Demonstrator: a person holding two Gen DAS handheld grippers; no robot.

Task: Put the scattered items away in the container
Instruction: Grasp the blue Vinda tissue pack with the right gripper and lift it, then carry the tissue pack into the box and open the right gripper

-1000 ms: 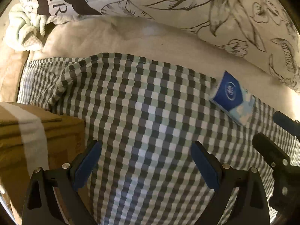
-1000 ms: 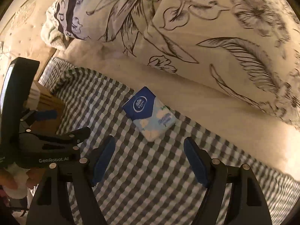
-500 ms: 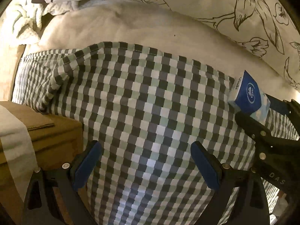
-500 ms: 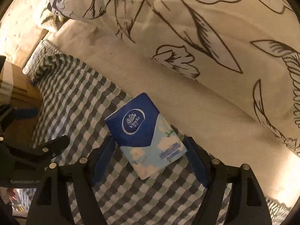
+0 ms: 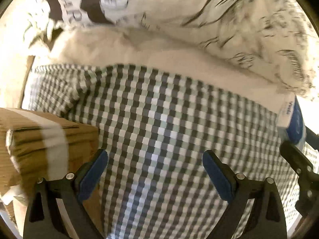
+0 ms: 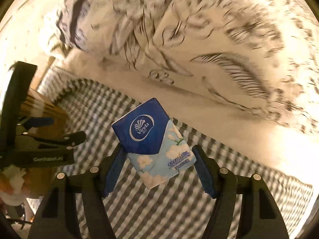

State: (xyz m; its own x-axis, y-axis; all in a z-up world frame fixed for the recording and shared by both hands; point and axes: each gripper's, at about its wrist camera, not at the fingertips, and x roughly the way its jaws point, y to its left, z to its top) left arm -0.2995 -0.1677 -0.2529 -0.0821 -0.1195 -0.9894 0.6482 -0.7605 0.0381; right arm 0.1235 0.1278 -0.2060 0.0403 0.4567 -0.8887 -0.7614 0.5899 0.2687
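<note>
Now the right gripper (image 6: 157, 163), its jaws having just closed, clamps the tissue pack (image 6: 153, 149) lifted clear of the checked bedcover (image 6: 95, 107), ready for the cardboard box (image 6: 45, 109) leftward, while the left gripper (image 5: 155, 175) hangs open, empty.

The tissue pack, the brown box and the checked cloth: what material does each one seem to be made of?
Tissue pack: soft plastic film, probably; glossy printed wrapper, slightly squashed between the right gripper's pads.
Brown box: corrugated cardboard, matte, with layered flap edges and a pale tape strip across the top.
Checked cloth: woven fabric, likely cotton; matte, with soft folds at its edge.
</note>
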